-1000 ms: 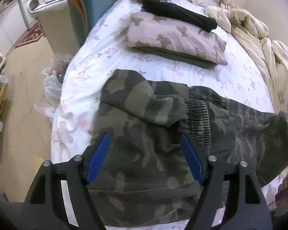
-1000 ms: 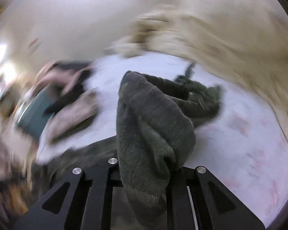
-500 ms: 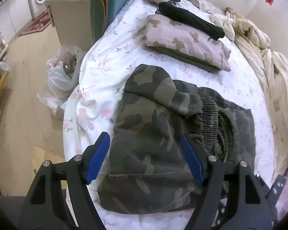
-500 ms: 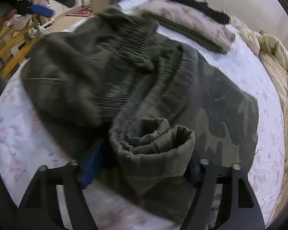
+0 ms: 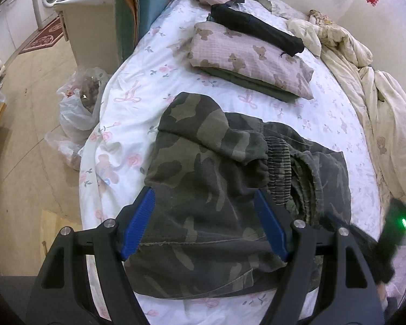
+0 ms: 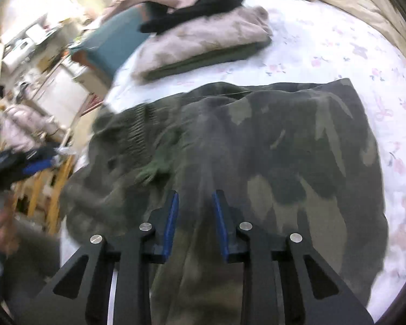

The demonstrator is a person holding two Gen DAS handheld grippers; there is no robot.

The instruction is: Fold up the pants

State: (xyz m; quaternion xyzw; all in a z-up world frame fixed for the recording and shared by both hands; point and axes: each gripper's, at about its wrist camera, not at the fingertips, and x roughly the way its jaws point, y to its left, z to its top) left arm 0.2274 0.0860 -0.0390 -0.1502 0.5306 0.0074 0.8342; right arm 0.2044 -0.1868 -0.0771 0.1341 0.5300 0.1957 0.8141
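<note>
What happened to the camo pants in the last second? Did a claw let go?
The right gripper carried a bunched pant leg across, laid it over the camo pants, and its jaws now stand apart with no fabric between them. The left gripper stayed open above the pants. The folded stack on the bed didn't move.

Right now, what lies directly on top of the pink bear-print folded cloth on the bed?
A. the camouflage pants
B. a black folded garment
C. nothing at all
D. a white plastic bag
B. In the left wrist view a black folded garment lies across the far edge of the pink bear-print cloth, while the camouflage pants lie apart from it, nearer the camera on the bed sheet.
</note>
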